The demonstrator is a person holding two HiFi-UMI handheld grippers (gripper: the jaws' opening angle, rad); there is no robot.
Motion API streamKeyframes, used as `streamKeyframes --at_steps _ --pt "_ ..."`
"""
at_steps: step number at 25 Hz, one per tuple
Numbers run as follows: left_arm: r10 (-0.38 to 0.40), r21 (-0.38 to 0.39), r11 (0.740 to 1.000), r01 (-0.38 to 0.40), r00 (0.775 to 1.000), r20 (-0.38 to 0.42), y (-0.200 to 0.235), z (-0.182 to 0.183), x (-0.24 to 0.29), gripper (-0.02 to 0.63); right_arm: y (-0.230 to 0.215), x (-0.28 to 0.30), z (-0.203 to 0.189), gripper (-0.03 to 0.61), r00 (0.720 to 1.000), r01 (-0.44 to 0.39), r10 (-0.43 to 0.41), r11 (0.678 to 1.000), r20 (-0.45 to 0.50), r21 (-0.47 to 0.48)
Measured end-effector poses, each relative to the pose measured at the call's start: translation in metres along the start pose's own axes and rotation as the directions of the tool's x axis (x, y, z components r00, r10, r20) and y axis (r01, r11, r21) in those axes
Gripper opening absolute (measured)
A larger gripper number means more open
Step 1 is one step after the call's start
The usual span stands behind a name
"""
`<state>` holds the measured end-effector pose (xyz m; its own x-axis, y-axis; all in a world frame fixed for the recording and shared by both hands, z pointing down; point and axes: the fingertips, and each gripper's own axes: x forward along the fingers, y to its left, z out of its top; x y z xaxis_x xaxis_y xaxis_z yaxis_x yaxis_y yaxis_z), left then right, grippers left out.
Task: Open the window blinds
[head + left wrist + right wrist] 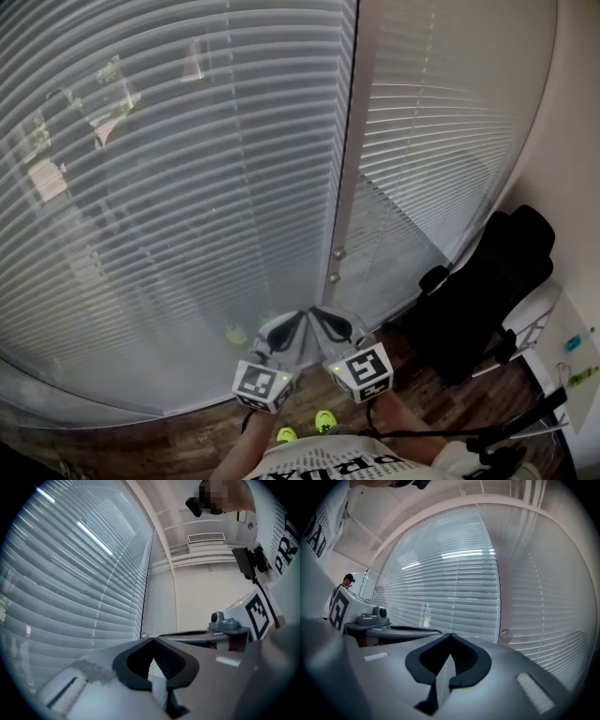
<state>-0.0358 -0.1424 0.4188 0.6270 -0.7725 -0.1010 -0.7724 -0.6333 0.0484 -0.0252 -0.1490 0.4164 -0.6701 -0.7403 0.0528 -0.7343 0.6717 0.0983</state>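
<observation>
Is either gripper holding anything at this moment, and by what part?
Nothing is held. The left gripper and the right gripper each have their jaws closed tip to tip on nothing, in front of the blinds.

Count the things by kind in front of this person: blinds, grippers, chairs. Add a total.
Blinds: 2 (left blind, right blind)
Grippers: 2 (left gripper, right gripper, both shut and empty)
Chairs: 1 (black chair)
Total: 5

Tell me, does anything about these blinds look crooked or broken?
Nothing stands out. The blinds hang with level, evenly spaced slats, none visibly bent or missing. The left gripper and right gripper are shut and empty.
</observation>
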Motion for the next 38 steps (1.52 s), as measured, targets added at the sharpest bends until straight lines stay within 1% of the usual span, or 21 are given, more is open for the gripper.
streamKeyframes --at_steps 3,6,12,16,18,21,23,28,30,34,38 --pt "0.020 0.005 1.000 -0.020 1.000 0.004 -0.003 -0.009 0.014 -0.008 -0.014 -0.001 -0.011 0.006 1.000 -0.024 0.024 1.000 0.004 -0.010" --pt "0.039 0.011 0.999 -0.039 0.999 -0.005 -0.002 -0.013 0.030 -0.008 -0.029 0.002 -0.009 0.006 0.999 -0.049 0.049 0.999 0.006 -0.014" --pt "0.078 0.038 0.996 -0.077 0.997 -0.017 0.007 -0.003 0.057 -0.008 -0.053 0.014 -0.002 0.008 0.997 -0.078 0.078 0.996 0.004 -0.044" --pt "0.074 0.038 0.997 -0.073 0.997 -0.025 0.011 0.003 0.062 -0.008 -0.059 0.022 0.007 0.008 0.997 -0.072 0.073 0.994 0.010 -0.077" --pt "0.067 0.035 0.997 -0.066 0.998 -0.023 0.014 0.005 0.067 -0.008 -0.066 0.026 0.008 0.008 0.999 -0.042 0.043 0.996 0.012 -0.079" --pt "0.067 0.055 0.996 -0.066 0.998 -0.013 0.019 -0.001 0.073 -0.008 -0.081 0.030 0.002 0.016 1.000 0.026 -0.025 0.995 0.015 -0.097" --pt "0.059 0.075 0.995 -0.058 0.998 -0.008 0.022 -0.004 0.077 -0.007 -0.090 0.034 0.000 0.062 0.997 0.070 -0.069 0.992 0.018 -0.106" --pt "0.027 0.096 0.995 -0.026 1.000 -0.011 0.030 -0.007 0.089 -0.006 -0.113 0.039 -0.002 0.105 0.983 0.182 -0.181 0.976 0.019 -0.117" --pt "0.017 0.096 0.995 -0.015 1.000 -0.021 0.033 -0.010 0.092 -0.007 -0.119 0.042 -0.004 0.126 0.978 0.206 -0.207 0.971 0.010 -0.121" --pt "-0.004 0.093 0.996 0.007 1.000 -0.029 0.035 -0.013 0.098 -0.006 -0.127 0.044 -0.007 0.135 0.971 0.236 -0.239 0.963 -0.009 -0.130" --pt "-0.019 0.075 0.997 0.022 0.999 -0.036 0.035 -0.017 0.102 -0.007 -0.132 0.046 -0.012 0.137 0.967 0.247 -0.253 0.959 -0.026 -0.140"
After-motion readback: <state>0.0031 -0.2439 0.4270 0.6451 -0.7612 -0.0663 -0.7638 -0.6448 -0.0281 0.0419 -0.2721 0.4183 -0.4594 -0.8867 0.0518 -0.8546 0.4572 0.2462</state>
